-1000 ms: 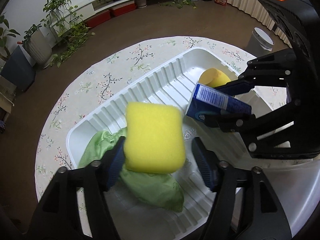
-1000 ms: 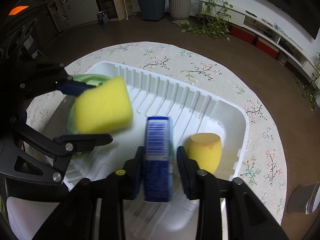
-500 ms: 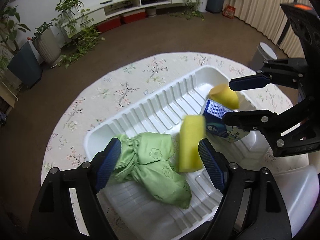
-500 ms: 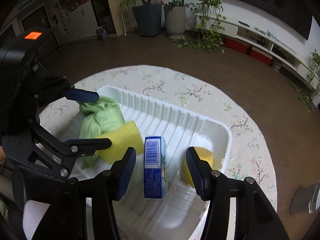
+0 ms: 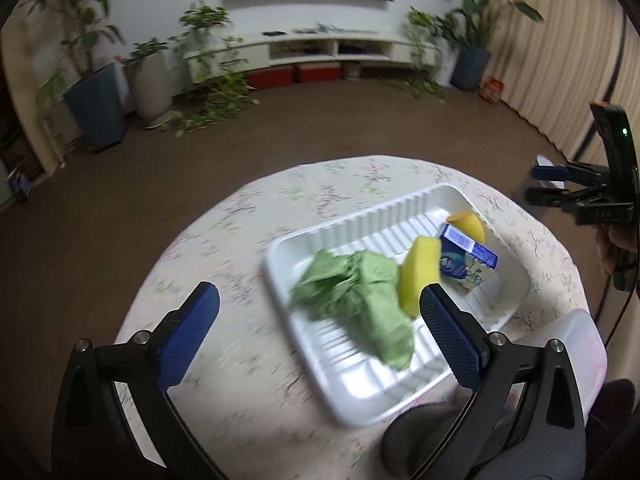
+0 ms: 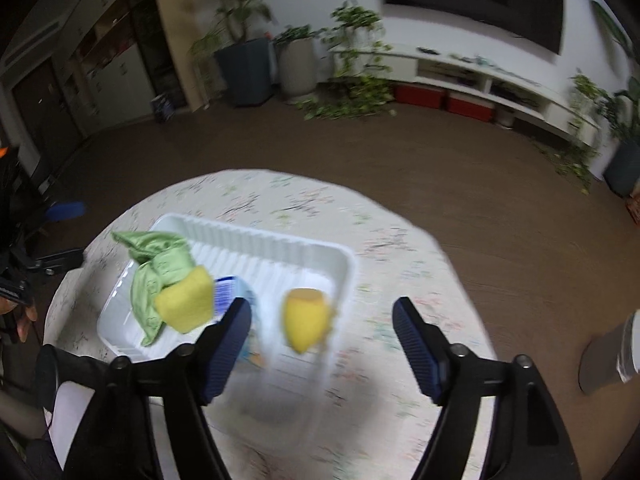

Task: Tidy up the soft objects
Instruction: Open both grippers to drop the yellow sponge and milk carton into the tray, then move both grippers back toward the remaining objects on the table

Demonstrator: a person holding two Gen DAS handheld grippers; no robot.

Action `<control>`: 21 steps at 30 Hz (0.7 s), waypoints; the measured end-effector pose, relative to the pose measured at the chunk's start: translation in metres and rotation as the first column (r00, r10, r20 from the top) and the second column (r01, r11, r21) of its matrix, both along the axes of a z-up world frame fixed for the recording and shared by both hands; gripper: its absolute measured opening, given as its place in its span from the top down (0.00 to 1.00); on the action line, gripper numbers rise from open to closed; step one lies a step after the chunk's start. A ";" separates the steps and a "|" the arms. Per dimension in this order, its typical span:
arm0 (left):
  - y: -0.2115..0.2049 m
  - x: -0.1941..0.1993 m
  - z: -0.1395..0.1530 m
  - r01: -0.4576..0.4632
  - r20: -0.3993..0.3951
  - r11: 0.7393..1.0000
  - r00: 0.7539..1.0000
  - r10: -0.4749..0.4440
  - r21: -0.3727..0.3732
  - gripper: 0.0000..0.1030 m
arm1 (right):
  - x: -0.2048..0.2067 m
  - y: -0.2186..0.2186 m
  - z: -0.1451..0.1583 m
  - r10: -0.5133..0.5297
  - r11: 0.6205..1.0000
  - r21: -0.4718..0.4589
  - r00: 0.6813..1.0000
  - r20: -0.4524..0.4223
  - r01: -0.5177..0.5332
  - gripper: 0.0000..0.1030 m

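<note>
Tray (image 5: 400, 216): blue pack (image 5: 468, 264), print unreadable

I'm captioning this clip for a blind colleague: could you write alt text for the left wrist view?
A white ribbed tray on a round floral-clothed table holds a crumpled green cloth, a yellow sponge, a blue tissue pack and a second yellow sponge. The left gripper, empty, is opening above them.

White tray (image 5: 360, 380) — green cloth (image 5: 360, 296), yellow sponge (image 5: 416, 276).
</note>
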State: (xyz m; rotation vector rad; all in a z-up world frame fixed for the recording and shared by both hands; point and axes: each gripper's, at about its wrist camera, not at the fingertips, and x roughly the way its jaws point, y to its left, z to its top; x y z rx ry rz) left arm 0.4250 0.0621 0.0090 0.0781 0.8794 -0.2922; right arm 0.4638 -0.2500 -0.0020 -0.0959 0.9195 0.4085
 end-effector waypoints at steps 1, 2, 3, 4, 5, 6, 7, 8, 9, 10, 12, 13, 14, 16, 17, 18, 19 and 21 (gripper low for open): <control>0.009 -0.007 0.004 -0.021 0.017 1.000 1.000 0.021 -0.012 0.01 | -0.002 -0.007 0.003 -0.012 1.000 0.003 1.000 0.003 0.012 0.20; 0.016 -0.013 0.007 -0.036 0.027 0.999 0.999 0.037 -0.024 0.01 | -0.004 -0.016 0.007 -0.026 1.000 0.004 1.000 0.007 0.026 0.17; 0.027 -0.023 0.012 -0.061 0.044 0.997 0.997 0.063 -0.045 0.01 | -0.006 -0.025 0.010 -0.041 0.999 0.005 0.999 0.011 0.041 0.16; 0.035 -0.030 0.017 -0.078 0.058 0.995 0.995 0.081 -0.064 0.00 | -0.012 -0.037 0.015 -0.059 0.998 0.007 0.998 0.018 0.059 0.16; 0.041 -0.037 0.020 -0.088 0.069 0.993 0.993 0.094 -0.079 0.00 | -0.016 -0.044 0.017 -0.068 0.998 0.009 0.997 0.021 0.068 0.14; 0.050 -0.048 0.025 -0.100 0.083 0.990 0.991 0.108 -0.100 0.00 | -0.022 -0.053 0.021 -0.082 0.997 0.010 0.996 0.028 0.082 0.12; 0.056 -0.055 0.026 -0.107 0.089 0.988 0.989 0.116 -0.108 0.00 | -0.029 -0.063 0.025 -0.098 0.995 0.012 0.995 0.035 0.097 0.09; 0.063 -0.066 0.028 -0.120 0.096 0.986 0.987 0.131 -0.116 0.00 | -0.037 -0.073 0.029 -0.111 0.994 0.018 0.993 0.041 0.110 0.04; 0.068 -0.075 0.029 -0.129 0.098 0.984 0.985 0.142 -0.124 0.00 | -0.042 -0.080 0.030 -0.118 0.993 0.022 0.992 0.042 0.117 0.02; 0.072 -0.082 0.029 -0.135 0.098 0.982 0.984 0.149 -0.131 0.00 | -0.051 -0.090 0.032 -0.130 0.991 0.026 0.991 0.042 0.129 0.00; 0.080 -0.101 0.026 -0.153 0.095 0.979 0.982 0.166 -0.135 0.00 | -0.068 -0.106 0.033 -0.148 0.989 0.034 0.988 0.038 0.147 0.00; 0.083 -0.112 0.024 -0.160 0.092 0.978 0.981 0.173 -0.137 0.00 | -0.075 -0.112 0.032 -0.156 0.987 0.039 0.987 0.035 0.155 0.00; 0.085 -0.122 0.022 -0.163 0.088 0.977 0.980 0.176 -0.140 0.00 | -0.084 -0.121 0.031 -0.167 0.985 0.045 0.986 0.029 0.165 0.00; 0.084 -0.141 0.017 -0.167 0.080 0.976 0.981 0.179 -0.140 0.00 | -0.101 -0.133 0.028 -0.186 0.981 0.055 0.982 0.022 0.185 0.00; 0.083 -0.151 0.015 -0.168 0.079 0.976 0.980 0.180 -0.136 0.00 | -0.110 -0.138 0.027 -0.193 0.980 0.062 0.981 0.020 0.192 0.00; 0.083 -0.165 0.012 -0.171 0.081 0.976 0.980 0.183 -0.136 0.00 | -0.120 -0.143 0.026 -0.199 0.978 0.070 0.980 0.014 0.197 0.00; 0.084 -0.175 0.010 -0.173 0.080 0.975 0.979 0.185 -0.139 0.00 | -0.132 -0.148 0.024 -0.207 0.975 0.084 0.978 0.009 0.205 0.00; 0.083 -0.200 0.005 -0.184 0.078 0.971 0.977 0.198 -0.152 0.00 | -0.150 -0.152 0.020 -0.215 0.971 0.109 0.977 0.002 0.214 0.00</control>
